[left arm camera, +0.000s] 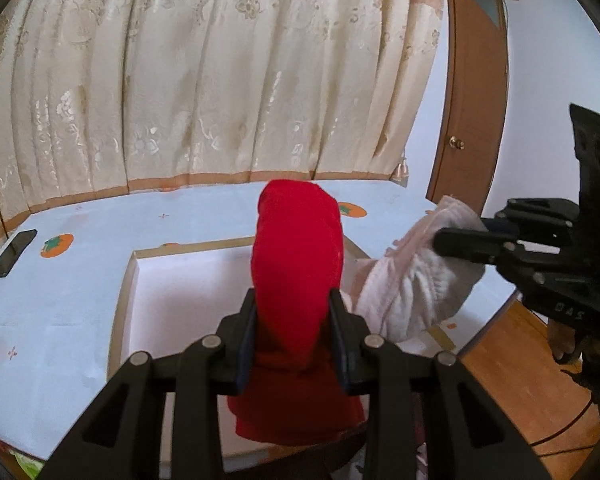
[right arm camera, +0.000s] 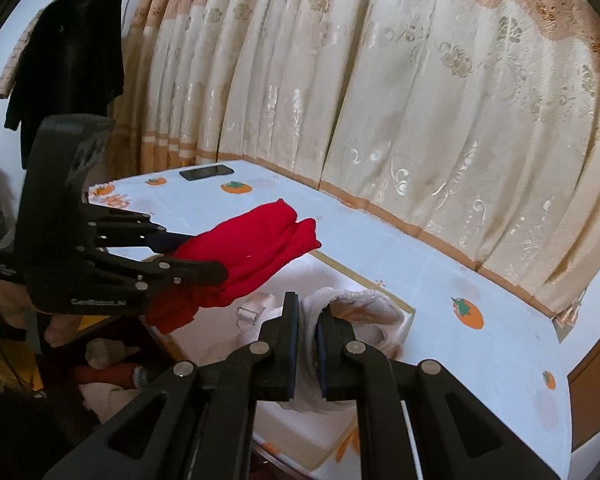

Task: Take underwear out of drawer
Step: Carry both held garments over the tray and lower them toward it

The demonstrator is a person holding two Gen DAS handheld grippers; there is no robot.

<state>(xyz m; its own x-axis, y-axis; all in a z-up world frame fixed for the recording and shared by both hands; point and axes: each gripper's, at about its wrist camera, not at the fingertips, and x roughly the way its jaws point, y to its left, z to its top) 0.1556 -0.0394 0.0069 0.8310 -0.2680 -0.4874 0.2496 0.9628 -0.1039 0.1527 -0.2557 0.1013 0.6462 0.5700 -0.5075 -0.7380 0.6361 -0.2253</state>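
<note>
A folded red garment [left arm camera: 298,272] is pinched in my left gripper [left arm camera: 294,308], which is shut on it, and it juts forward above the white box-like drawer [left arm camera: 128,280]. The right wrist view shows the same red garment [right arm camera: 256,250] sticking out of the left gripper [right arm camera: 204,256] over the table. My right gripper [right arm camera: 309,320] is shut on a white ribbed undergarment [right arm camera: 364,308]. In the left wrist view this white garment [left arm camera: 416,280] hangs from the right gripper [left arm camera: 452,240] at the drawer's right edge.
A table with a pale blue persimmon-print cloth [right arm camera: 480,344] runs along a cream floral curtain [left arm camera: 220,80]. A black phone [left arm camera: 12,254] lies at the table's far left. A wooden door [left arm camera: 476,100] stands right. Dark clothes [right arm camera: 68,60] hang left.
</note>
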